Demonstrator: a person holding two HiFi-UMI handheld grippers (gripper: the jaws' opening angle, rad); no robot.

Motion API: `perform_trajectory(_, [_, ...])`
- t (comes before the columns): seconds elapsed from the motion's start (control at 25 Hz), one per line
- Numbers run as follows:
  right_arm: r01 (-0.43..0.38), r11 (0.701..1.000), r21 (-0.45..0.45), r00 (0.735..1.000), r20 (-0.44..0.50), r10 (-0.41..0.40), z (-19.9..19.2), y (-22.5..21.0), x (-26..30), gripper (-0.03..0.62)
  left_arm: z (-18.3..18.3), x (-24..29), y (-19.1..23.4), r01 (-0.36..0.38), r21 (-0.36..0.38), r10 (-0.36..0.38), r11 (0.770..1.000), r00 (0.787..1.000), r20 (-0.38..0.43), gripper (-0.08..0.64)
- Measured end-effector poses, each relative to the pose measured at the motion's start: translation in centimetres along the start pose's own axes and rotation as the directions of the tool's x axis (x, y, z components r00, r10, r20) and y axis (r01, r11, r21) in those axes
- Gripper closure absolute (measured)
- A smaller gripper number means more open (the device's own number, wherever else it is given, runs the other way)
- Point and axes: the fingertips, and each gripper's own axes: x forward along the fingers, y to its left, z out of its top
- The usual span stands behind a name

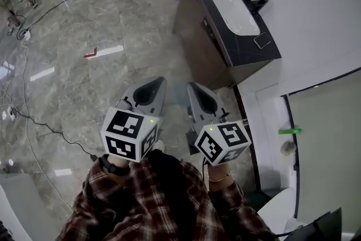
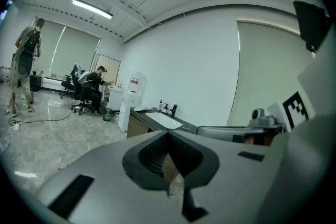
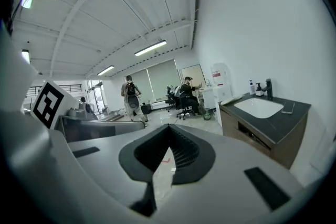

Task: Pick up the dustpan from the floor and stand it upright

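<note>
No dustpan shows in any view. I hold both grippers up in front of my chest, pointing forward over the marble floor (image 1: 101, 20). In the head view my left gripper (image 1: 159, 80) has its jaws together with nothing between them, and my right gripper (image 1: 190, 86) beside it is the same. The left gripper view looks along my left gripper (image 2: 168, 132) at the room, its jaws meeting at the tip and bare. The right gripper view shows my right gripper (image 3: 169, 126) shut and bare as well. Each gripper's marker cube sits just above my checked sleeves.
A dark vanity with a white sink (image 1: 234, 11) stands ahead on the right. A glass door with a small green piece (image 1: 290, 131) is at the right. Cables (image 1: 34, 121) trail over the floor at the left. A red-white scrap (image 1: 93, 54) lies further out. People and office chairs (image 2: 86, 89) are far off.
</note>
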Motion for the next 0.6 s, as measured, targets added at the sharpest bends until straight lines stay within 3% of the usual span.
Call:
perform_trajectory(0.24, [-0.022, 0.999, -0.028, 1.0, -0.012, 0.022, -0.1, 1.0, -1.0, 0.581, -0.4, -1.2, -0.9, -0.001, -0.004, 0.001, 1.0, 1.0, 0.021, 0.56])
perform_trajectory(0.44, [-0.046, 0.999, 0.028, 0.998, -0.037, 0.047, -1.0, 0.7, -0.7, 0.581, -1.2, -0.2, -2.0, 0.037, -0.007, -0.037, 0.999, 0.999, -0.007, 0.56])
perform_trajectory(0.6, [-0.052, 0.998, 0.024, 0.997, -0.049, 0.053, -1.1, 0.3, -0.2, 0.581, -1.1, 0.7, -2.2, 0.049, -0.012, -0.049, 0.999, 0.999, -0.006, 0.56])
